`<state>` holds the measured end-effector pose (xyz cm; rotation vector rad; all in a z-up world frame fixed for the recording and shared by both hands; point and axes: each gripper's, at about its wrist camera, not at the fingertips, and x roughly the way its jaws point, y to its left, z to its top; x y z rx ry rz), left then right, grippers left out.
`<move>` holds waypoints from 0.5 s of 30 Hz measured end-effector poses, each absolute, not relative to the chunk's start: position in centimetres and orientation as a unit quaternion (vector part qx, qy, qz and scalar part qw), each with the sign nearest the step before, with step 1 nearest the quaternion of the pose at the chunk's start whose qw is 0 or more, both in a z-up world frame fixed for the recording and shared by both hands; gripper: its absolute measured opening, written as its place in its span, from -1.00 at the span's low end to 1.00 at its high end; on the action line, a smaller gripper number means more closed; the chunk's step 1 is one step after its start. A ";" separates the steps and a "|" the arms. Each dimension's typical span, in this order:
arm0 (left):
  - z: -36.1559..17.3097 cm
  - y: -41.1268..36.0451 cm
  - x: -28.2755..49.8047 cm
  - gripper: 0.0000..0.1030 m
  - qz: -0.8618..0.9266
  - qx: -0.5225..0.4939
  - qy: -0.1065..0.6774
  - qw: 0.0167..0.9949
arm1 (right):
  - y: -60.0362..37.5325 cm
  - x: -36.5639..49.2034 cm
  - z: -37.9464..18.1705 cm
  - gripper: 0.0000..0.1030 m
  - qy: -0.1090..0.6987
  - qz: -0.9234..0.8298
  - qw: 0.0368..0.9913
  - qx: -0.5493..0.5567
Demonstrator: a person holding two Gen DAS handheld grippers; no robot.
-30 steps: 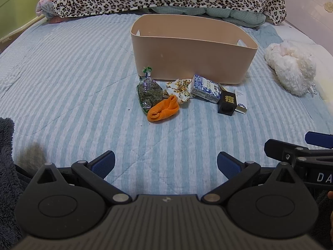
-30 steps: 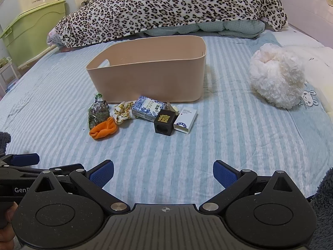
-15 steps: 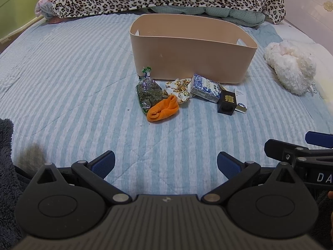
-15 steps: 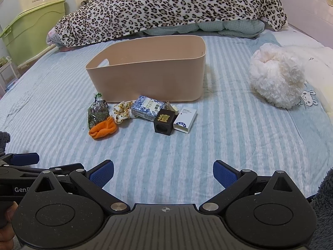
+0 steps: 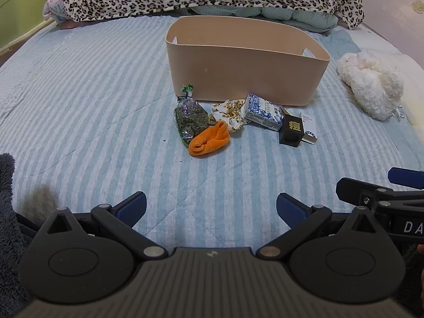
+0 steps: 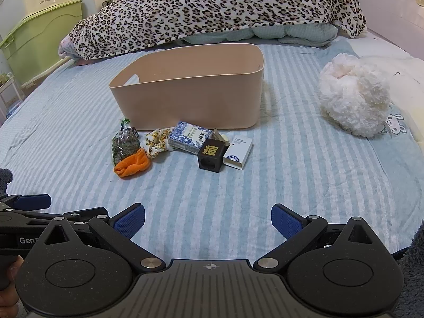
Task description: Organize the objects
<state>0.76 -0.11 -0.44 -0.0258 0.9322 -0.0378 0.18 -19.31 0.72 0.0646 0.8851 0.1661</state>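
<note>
Six small items lie at 6 o'clock of the beige bin: herb bag, orange sock, floral cloth, blue-white box, black cube, white box. Left gripper and right gripper gape wide, holding nothing.

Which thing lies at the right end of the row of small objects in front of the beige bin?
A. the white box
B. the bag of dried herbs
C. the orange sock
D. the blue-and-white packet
A: in the right wrist view the white box lies at the right end, just beside the black cube, in front of the beige bin.
</note>
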 end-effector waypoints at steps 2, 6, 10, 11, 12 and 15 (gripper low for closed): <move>-0.5 -0.1 1.0 1.00 -0.018 -0.011 0.451 0.892 | -19.2 0.4 0.6 1.00 0.429 0.080 0.899 0.032; -0.6 0.0 1.6 1.00 -0.019 -0.008 0.451 0.892 | -19.1 0.8 0.4 1.00 0.433 0.079 0.897 0.036; -0.8 0.2 2.3 1.00 -0.023 -0.009 0.455 0.890 | -19.0 1.3 0.2 1.00 0.437 0.079 0.895 0.038; -0.9 0.3 2.6 1.00 -0.024 -0.010 0.457 0.889 | -19.0 1.5 0.2 1.00 0.437 0.078 0.895 0.037; -1.0 0.3 2.9 1.00 -0.024 -0.013 0.459 0.888 | -19.0 1.7 0.1 1.00 0.437 0.078 0.895 0.037; -1.3 0.5 3.9 1.00 -0.022 -0.013 0.462 0.887 | -19.0 2.6 -0.1 1.00 0.441 0.074 0.894 0.040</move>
